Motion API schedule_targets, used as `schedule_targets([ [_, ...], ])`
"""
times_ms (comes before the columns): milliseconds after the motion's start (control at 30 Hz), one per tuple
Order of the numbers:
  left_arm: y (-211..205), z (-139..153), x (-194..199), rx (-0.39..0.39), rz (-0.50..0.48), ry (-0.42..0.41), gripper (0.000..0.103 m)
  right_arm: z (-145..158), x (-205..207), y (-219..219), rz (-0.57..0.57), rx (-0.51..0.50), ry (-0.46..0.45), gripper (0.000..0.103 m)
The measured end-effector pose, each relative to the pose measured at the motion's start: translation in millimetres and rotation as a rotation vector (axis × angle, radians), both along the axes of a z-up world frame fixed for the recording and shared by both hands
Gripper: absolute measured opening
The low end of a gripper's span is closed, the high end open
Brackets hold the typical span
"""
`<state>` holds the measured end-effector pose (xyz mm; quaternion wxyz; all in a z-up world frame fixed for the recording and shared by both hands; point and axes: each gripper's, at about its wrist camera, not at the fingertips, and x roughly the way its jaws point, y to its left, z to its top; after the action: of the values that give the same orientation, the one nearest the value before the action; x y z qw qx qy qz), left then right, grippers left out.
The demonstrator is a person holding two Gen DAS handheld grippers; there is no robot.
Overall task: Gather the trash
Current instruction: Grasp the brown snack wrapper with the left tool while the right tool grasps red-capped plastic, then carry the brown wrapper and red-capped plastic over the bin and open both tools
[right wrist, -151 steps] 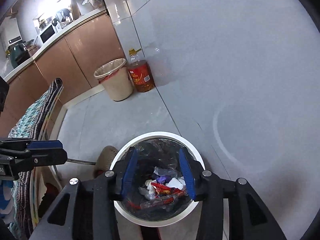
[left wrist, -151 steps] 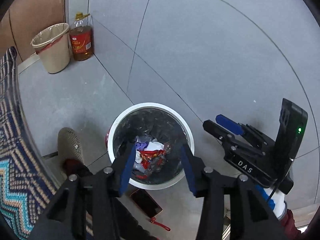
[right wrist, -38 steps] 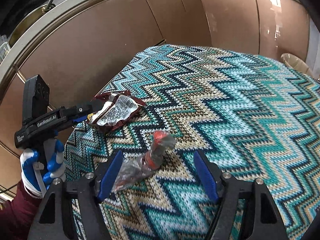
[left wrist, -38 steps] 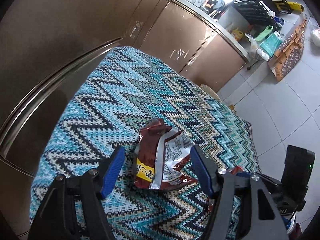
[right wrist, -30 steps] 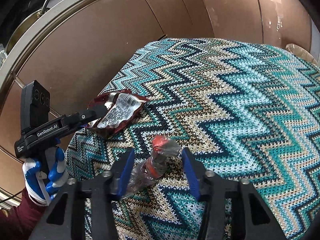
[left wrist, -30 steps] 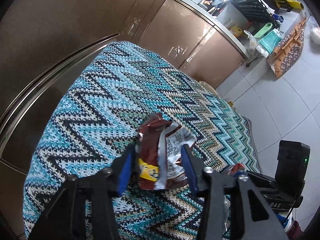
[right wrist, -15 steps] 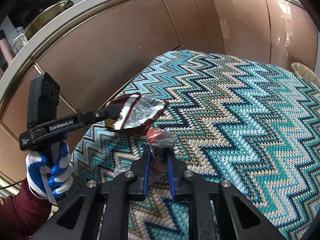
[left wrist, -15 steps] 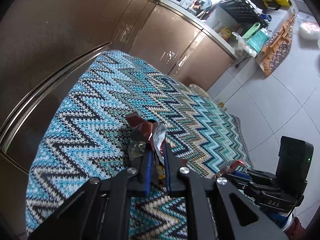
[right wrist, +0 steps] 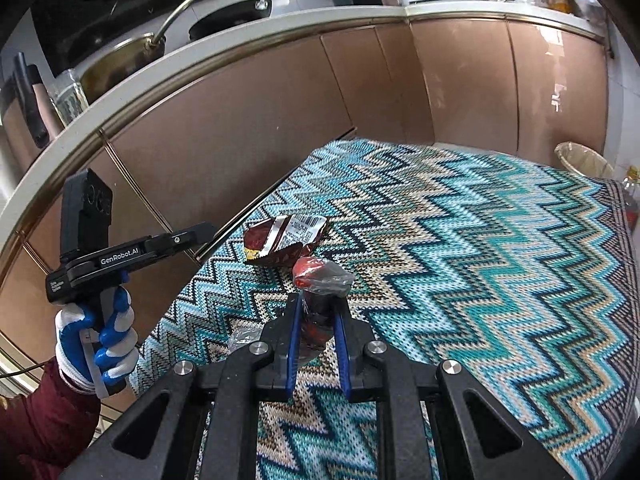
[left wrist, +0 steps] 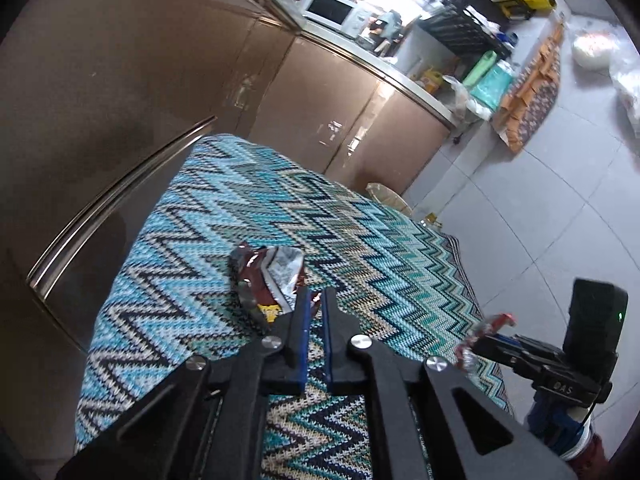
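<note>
A crumpled dark red snack wrapper (left wrist: 268,276) with a silver inside hangs above the zigzag cloth (left wrist: 208,216), pinched by one edge in my shut left gripper (left wrist: 314,300). In the right wrist view the same wrapper (right wrist: 286,240) hangs off the left gripper (right wrist: 210,234). My right gripper (right wrist: 318,300) is shut on a twisted clear plastic wrapper with red inside (right wrist: 320,276), which sticks up past the fingertips. From the left wrist view that right gripper (left wrist: 478,342) shows at the right with its clear wrapper (left wrist: 486,330).
The zigzag cloth (right wrist: 480,260) covers a table beside brown cabinets (right wrist: 280,100). A beige lined bin (right wrist: 582,160) stands past the far edge on the grey tile floor (left wrist: 540,200). A gloved hand (right wrist: 96,340) holds the left gripper. A microwave (left wrist: 334,10) sits on the counter.
Both grippers closed on their wrappers, the left on the dark red one, the right on the clear one, and lifted them off the cloth; more of the kitchen now shows.
</note>
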<state>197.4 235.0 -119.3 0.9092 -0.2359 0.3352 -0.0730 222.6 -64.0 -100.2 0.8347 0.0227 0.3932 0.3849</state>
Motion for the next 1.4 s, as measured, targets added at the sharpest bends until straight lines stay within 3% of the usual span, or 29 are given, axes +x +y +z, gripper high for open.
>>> schedule_targets([
  [100,12.9,-10.2,2.0,-0.033,0.039,0.046,0.022,1.2,-1.5,-10.3,-0.018,0.012,-0.002,0.015],
  [133,15.9,-13.5,3.7,-0.042,0.05,0.06,0.046,0.2,-1.1,-12.3,-0.024,0.014,0.001,0.015],
  [167,19.6,-18.3,5.6,-0.054,0.066,0.066,0.06,-1.9,1.0,-14.7,-0.032,0.016,0.007,0.015],
  [400,19.3,-41.0,39.6,-0.096,0.064,0.103,0.06,-15.6,12.8,-23.5,-0.059,0.006,0.038,0.015],
  [533,16.3,-58.3,64.2,-0.128,0.071,0.165,0.055,-20.2,16.7,-24.9,-0.066,-0.003,0.045,0.015],
  [600,13.5,-67.3,74.7,-0.149,0.056,0.19,0.038,-20.9,16.9,-26.2,-0.069,-0.007,0.045,0.015],
  [667,10.3,-74.6,81.1,-0.164,0.05,0.218,0.012,-20.5,15.6,-28.2,-0.075,-0.008,0.042,0.015],
  [833,0.4,-70.1,76.8,-0.126,0.048,0.202,0.005,-18.5,11.5,-35.4,-0.093,-0.005,0.036,0.015],
  [1133,-39.7,-0.5,31.9,0.1,0.014,0.026,0.003,-0.7,-6.6,-49.0,-0.129,0.015,-0.009,0.015],
  [1400,-71.7,35.6,-3.9,0.215,-0.023,-0.067,0.002,16.1,-27.0,-57.0,-0.146,0.024,-0.046,0.015],
])
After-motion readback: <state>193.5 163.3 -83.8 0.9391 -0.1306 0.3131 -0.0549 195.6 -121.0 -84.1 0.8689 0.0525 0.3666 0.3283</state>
